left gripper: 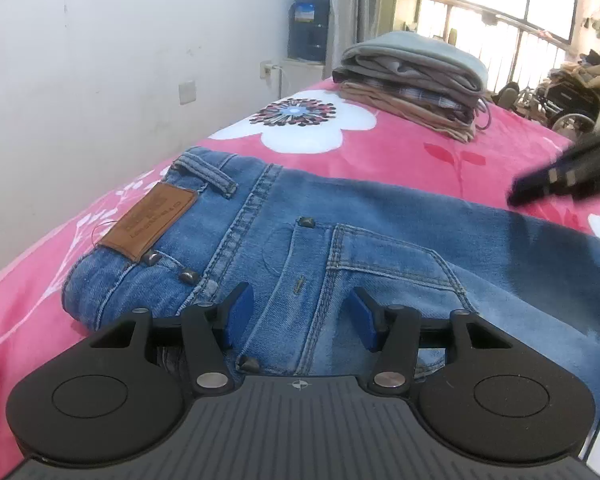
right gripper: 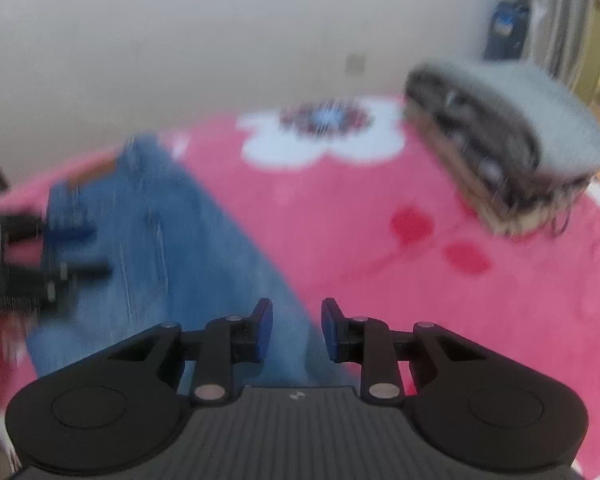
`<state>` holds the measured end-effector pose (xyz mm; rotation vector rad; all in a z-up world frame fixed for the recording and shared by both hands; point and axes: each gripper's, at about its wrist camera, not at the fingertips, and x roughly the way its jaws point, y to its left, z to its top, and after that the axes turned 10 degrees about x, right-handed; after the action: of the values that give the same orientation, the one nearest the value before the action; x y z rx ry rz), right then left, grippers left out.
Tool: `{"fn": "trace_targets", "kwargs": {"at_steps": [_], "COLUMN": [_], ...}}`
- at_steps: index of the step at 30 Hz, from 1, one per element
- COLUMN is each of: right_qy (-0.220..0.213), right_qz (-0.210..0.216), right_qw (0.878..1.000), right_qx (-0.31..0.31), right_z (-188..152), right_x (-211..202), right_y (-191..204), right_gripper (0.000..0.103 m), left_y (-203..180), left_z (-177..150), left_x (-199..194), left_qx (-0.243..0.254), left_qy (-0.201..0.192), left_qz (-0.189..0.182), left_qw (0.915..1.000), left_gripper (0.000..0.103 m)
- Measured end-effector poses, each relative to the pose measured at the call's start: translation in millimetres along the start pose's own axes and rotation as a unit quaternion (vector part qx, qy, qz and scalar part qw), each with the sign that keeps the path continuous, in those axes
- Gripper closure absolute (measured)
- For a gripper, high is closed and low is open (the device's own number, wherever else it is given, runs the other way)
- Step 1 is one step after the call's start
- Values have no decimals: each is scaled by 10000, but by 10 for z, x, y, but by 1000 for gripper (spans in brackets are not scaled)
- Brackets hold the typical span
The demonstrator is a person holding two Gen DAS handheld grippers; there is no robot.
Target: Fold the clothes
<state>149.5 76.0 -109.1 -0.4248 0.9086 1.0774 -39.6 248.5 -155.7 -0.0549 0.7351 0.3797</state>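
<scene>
The blue jeans (left gripper: 340, 248) lie flat on the bed's pink flowered blanket (left gripper: 400, 148), already doubled leg over leg, with the waistband and its brown leather patch (left gripper: 150, 222) toward the wall and the legs running off to the right. The left claw (left gripper: 300, 316) hovers low over the seat by the back pocket (left gripper: 384, 264), its blue pads (left gripper: 240, 312) about half spread and closed on nothing. The right claw (right gripper: 296, 332) is narrowly parted with no cloth between its pads; it sits above the leg section near the denim's edge, its view blurred. Judging by this layout, the step in hand is the crosswise fold, hems brought up to the waistband. To do it well, each claw should pinch both layers at the same end, one at each edge, lift just clear of the blanket, carry the end over evenly, and line edges up before letting go. The stack of folded clothes (left gripper: 416, 80) at the far end looks like the destination.
</scene>
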Motion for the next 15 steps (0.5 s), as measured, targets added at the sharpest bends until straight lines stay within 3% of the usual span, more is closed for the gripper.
{"fn": "trace_targets", "kwargs": {"at_steps": [8,9,10,15], "right_qy": [593,595,560,112], "right_qz": [116,80,10,-766], "right_qw": [9979,9977,9973,9876], "right_qx": [-234,-313,-472,-1363], "right_z": [-84,-88,-94,-147], "right_x": [219,218,201,-8], "right_y": [-20,8,69,392], "right_gripper": [74,90,98,100], "left_y": [-45,-54,-63,-59], "left_z": [-19,-26,-32,-23], "left_x": [9,9,9,-18], "left_qx": [144,171,198,202], "left_qy": [-44,-62,-79,-162], "left_qz": [64,83,101,156], "left_qw": [9999,9998,9997,9995], "left_gripper": [50,50,50,51]}}
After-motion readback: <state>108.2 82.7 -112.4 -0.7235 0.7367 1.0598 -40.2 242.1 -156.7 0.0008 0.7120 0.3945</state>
